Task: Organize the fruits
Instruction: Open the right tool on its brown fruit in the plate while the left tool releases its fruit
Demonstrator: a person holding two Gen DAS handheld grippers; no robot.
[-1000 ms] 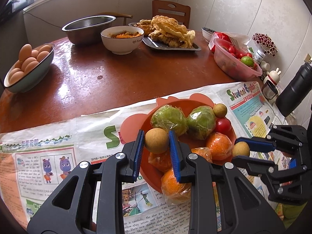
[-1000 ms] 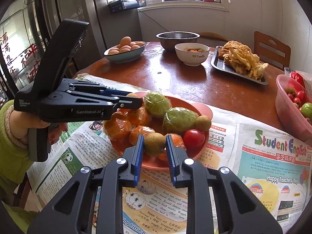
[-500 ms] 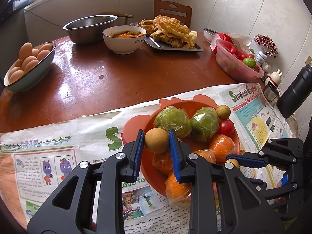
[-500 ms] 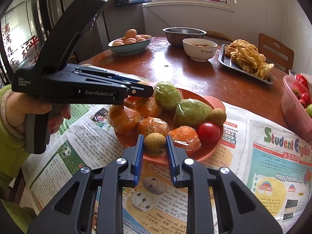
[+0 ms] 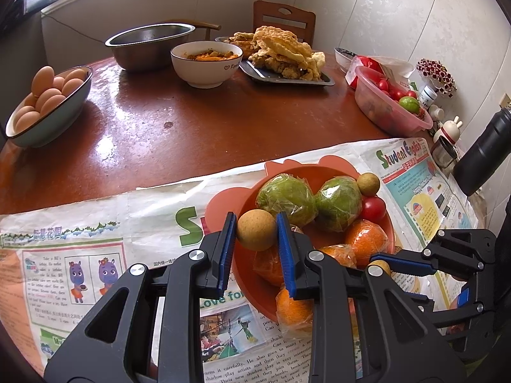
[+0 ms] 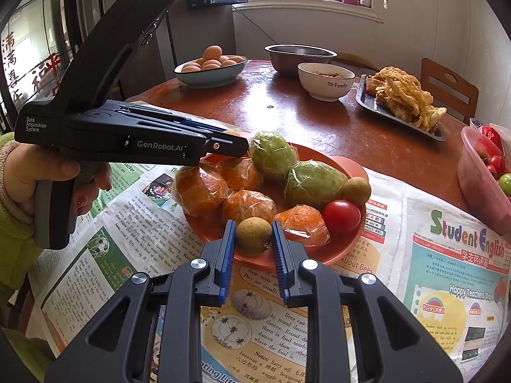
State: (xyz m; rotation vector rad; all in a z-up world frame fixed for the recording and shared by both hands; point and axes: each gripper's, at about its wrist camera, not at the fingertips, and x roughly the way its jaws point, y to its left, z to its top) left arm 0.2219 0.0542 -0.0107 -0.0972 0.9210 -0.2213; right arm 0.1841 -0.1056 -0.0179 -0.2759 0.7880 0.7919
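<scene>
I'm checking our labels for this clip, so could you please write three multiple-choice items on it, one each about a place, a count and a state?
1. Where does the orange plate rest?
A. on newspaper
B. on bare wood
C. on a chair

2. How many green wrapped fruits lie on the plate?
A. one
B. two
C. four

3. What is the right gripper doing?
A. standing open
B. gripping a tomato
C. gripping a small brown fruit

Answers: 1 A, print shows beneath its rim; 2 B, two lie side by side; 3 C, both blue pads press it.
</scene>
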